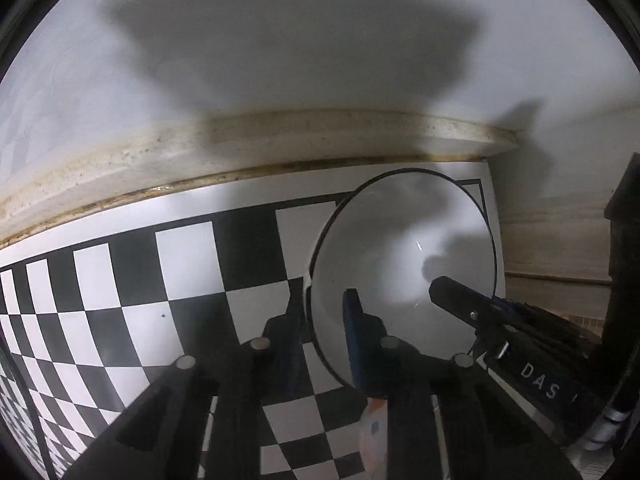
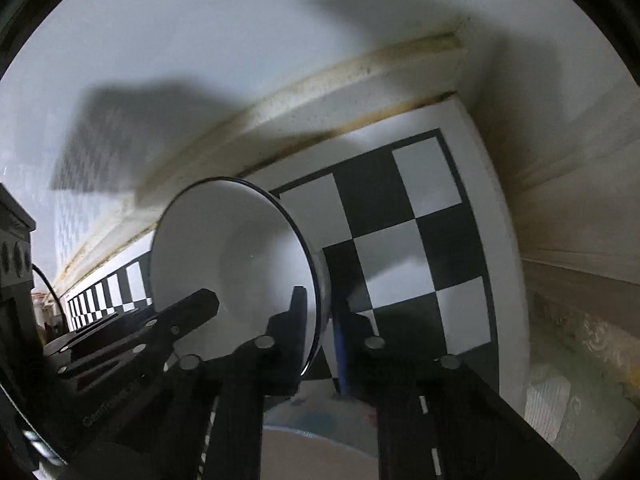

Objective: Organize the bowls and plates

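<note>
A: Entry on progress. One round white ceramic bowl with a thin dark rim line [image 1: 404, 264] is seen tilted steeply on edge, lifted off the black-and-white checkerboard mat [image 1: 132, 280]. Its rim is pinched from both sides: the left gripper [image 1: 320, 332] has one blue-padded finger inside the bowl and one outside, closed onto the rim. The right gripper [image 2: 320, 320] is set likewise on the opposite rim.

B: Is the bowl confirmed in the right wrist view?

A: Yes, the same bowl [image 2: 224, 248] is seen there, with the rim between the fingers. The grip is judged firm on both sides, though the contact under the pads is partly hidden.

B: Done and left?

A: No stack, rack or other plates are shown, so completed work cannot be assessed. The bowl is judged to be mid-transfer; placement is still to be done.

B: Surface and room?

A: The mat is laid up to a stained cream skirting board [image 1: 280, 136] below a plain white wall [image 1: 320, 20]. Heavy shadows are cast on the wall. A patterned pale floor covering [image 2: 580, 360] is noted beyond the mat's edge.
</note>
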The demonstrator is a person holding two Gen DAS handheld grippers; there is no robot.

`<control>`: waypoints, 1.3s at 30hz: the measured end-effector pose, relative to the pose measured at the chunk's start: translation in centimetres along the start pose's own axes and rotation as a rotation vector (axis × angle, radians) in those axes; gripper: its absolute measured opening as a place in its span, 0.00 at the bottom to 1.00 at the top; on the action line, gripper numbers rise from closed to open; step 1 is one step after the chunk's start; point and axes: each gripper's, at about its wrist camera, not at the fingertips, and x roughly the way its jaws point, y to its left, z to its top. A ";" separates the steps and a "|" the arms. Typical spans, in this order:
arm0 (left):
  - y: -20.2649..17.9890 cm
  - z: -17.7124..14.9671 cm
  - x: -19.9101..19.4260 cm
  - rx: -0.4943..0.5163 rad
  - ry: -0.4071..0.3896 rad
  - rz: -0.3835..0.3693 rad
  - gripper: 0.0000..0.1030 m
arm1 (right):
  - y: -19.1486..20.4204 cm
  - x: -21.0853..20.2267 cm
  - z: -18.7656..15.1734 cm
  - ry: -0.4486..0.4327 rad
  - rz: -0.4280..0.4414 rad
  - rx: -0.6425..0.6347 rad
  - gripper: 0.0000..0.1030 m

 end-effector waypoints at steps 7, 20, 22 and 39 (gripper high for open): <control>-0.9 -0.8 -0.8 0.019 -0.034 0.032 0.16 | 0.8 0.2 -0.1 -0.016 -0.021 -0.036 0.10; -1.1 -5.2 -8.3 0.056 -0.121 0.033 0.16 | 2.9 -5.0 -2.8 -0.098 0.002 -0.083 0.09; -1.0 -6.2 -9.8 0.061 -0.136 0.028 0.16 | 3.4 -6.1 -3.4 -0.113 0.010 -0.092 0.09; -0.8 -20.7 -18.5 0.141 -0.200 -0.005 0.16 | 6.6 -14.4 -19.1 -0.220 0.019 -0.136 0.09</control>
